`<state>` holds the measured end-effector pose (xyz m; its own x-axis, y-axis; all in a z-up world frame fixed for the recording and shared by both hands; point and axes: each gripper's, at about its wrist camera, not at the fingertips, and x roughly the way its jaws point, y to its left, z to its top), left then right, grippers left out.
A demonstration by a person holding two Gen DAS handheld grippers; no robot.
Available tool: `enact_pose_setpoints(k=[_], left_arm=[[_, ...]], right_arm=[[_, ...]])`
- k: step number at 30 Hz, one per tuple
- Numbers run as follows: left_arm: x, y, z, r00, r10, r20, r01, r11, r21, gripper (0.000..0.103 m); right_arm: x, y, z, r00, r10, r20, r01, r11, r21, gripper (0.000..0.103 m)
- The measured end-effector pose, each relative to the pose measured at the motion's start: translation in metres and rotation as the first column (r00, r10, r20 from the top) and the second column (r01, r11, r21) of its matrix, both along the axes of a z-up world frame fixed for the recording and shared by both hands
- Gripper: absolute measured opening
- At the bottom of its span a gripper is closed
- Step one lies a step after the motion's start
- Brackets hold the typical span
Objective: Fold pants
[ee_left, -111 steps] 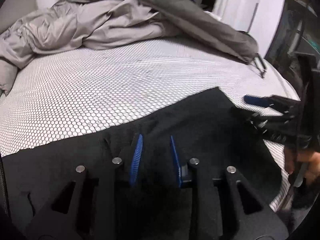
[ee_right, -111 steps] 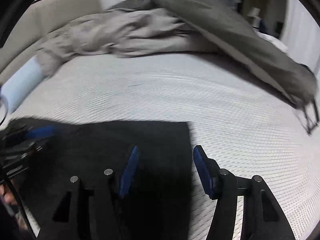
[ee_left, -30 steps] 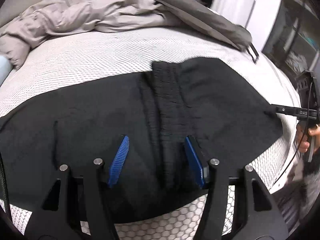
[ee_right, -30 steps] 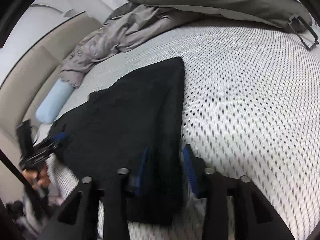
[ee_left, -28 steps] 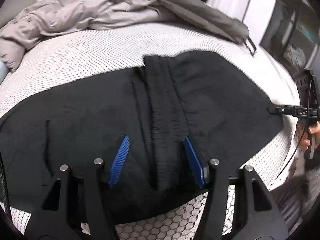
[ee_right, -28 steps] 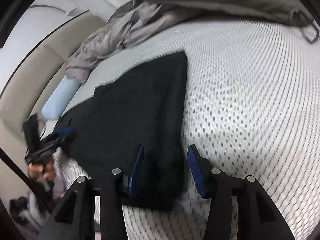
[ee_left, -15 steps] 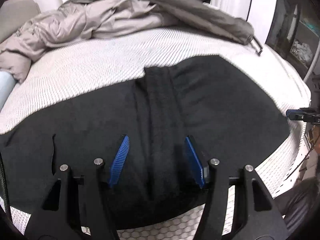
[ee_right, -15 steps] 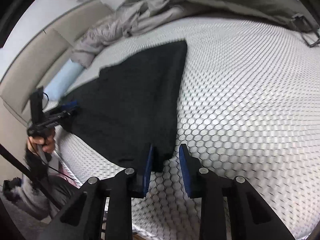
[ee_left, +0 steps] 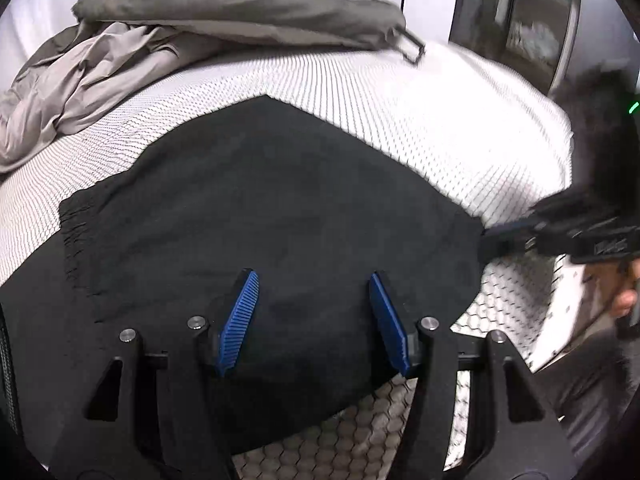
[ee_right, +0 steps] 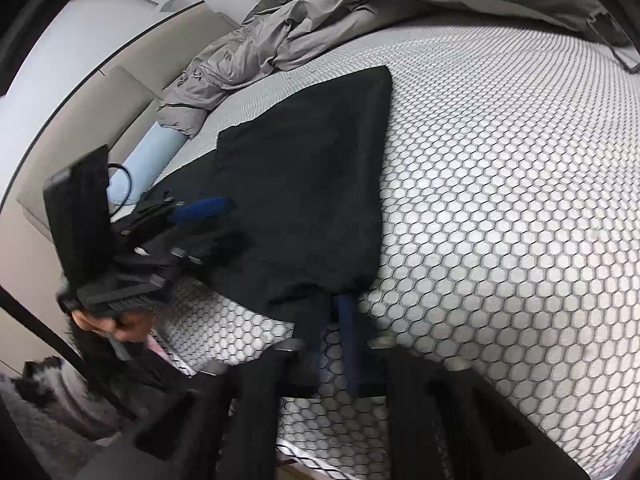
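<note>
- The black pants [ee_left: 272,208] lie spread flat on the bed [ee_left: 460,120], on its white honeycomb-patterned cover, near the front edge; their far corner points toward the heaped bedding.
- The left hand-held gripper [ee_left: 314,316] hangs over the near part of the pants with its blue pads [ee_left: 239,316] set apart and nothing pinched between them; whether the tips touch the cloth cannot be told.
- The right hand-held gripper [ee_right: 338,300] is closed on the near corner of the pants at the bed's edge; the cloth bunches over its tips, so the pad faces are mostly hidden.
- In the left wrist view the right hand-held gripper is a smeared dark shape at the right side of the picture, its tip meeting the corner of the pants; the hand [ee_left: 624,300] behind it is cut off by the frame.
- In the right wrist view the left hand-held gripper shows blurred at the left, a hand [ee_right: 116,322] beneath it only partly visible.
- A grey duvet [ee_right: 260,44] and a darker cover [ee_left: 240,16] are piled at the far end of the bed, well apart from the pants.
- A pale blue roll [ee_right: 152,152] is half hidden under the duvet.
- The room beyond the bed is too blurred to make out.
</note>
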<state>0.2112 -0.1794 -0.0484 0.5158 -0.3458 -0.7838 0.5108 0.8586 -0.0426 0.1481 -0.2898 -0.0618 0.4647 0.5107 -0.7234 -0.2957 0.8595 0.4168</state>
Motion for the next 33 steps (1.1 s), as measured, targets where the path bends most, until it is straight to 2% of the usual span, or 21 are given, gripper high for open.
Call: enact_pose_setpoints(k=[5,9,12,14,16,18,19,23,24,25,26,28,30,33], left_arm=[[0.002,-0.005,-0.008,1.000,0.009,-0.024,-0.009,1.000,-0.012,0.057],[0.002,-0.005,-0.011,1.000,0.005,-0.011,-0.005,1.000,0.006,0.058],[0.000,-0.006,-0.001,1.000,0.013,0.002,-0.013,1.000,-0.012,0.058],[-0.004,-0.010,0.007,1.000,-0.006,0.012,0.007,0.998,-0.058,0.058],[-0.012,-0.024,0.013,0.999,-0.039,0.032,0.042,0.995,-0.090,0.058],[-0.016,-0.040,0.012,0.996,-0.074,0.041,0.077,0.994,-0.080,0.063],[-0.019,-0.049,0.009,0.995,-0.089,0.043,0.092,0.994,-0.062,0.063],[-0.022,-0.063,-0.003,0.995,-0.096,0.036,0.097,0.995,-0.012,0.064],[-0.021,-0.062,-0.004,0.995,-0.098,0.035,0.098,0.995,-0.013,0.064],[-0.021,-0.061,-0.005,0.995,-0.095,0.032,0.096,0.995,-0.013,0.064],[-0.022,-0.060,-0.006,0.995,-0.093,0.026,0.094,0.996,-0.013,0.065],[-0.023,-0.057,-0.007,0.996,-0.090,0.026,0.090,0.996,-0.023,0.068],[-0.024,-0.056,-0.007,0.995,-0.092,0.027,0.092,0.996,-0.015,0.068],[-0.027,-0.053,-0.008,0.995,-0.096,0.031,0.097,0.995,-0.007,0.068]], right_arm=[[-0.021,-0.008,0.013,0.999,0.030,0.045,-0.031,0.999,0.018,0.001],[-0.022,-0.010,-0.010,0.999,0.038,-0.037,-0.040,0.998,-0.047,0.000],[-0.034,-0.015,0.003,0.998,0.062,0.015,-0.062,0.997,-0.040,0.002],[-0.039,-0.022,0.020,0.996,0.025,0.082,-0.024,1.000,-0.012,0.008],[-0.036,-0.030,0.028,0.994,-0.025,0.109,0.022,0.999,0.032,0.025],[-0.025,-0.036,0.027,0.989,-0.099,0.106,0.091,0.992,0.083,0.040],[-0.018,-0.036,0.024,0.989,-0.124,0.085,0.115,0.988,0.104,0.041],[0.007,-0.021,0.004,0.993,-0.117,0.004,0.116,0.988,0.098,0.041],[0.011,-0.016,-0.002,0.994,-0.113,-0.011,0.114,0.990,0.087,0.037],[0.016,-0.006,-0.007,0.995,-0.103,-0.016,0.104,0.992,0.072,0.021],[0.018,-0.002,-0.010,0.995,-0.103,-0.009,0.104,0.994,0.042,0.017],[0.017,-0.003,-0.009,0.994,-0.107,-0.007,0.107,0.993,0.053,0.009],[0.015,-0.007,-0.004,0.993,-0.114,-0.012,0.115,0.992,0.059,0.009],[0.010,-0.017,-0.003,0.993,-0.113,-0.027,0.113,0.994,0.009,0.011]])
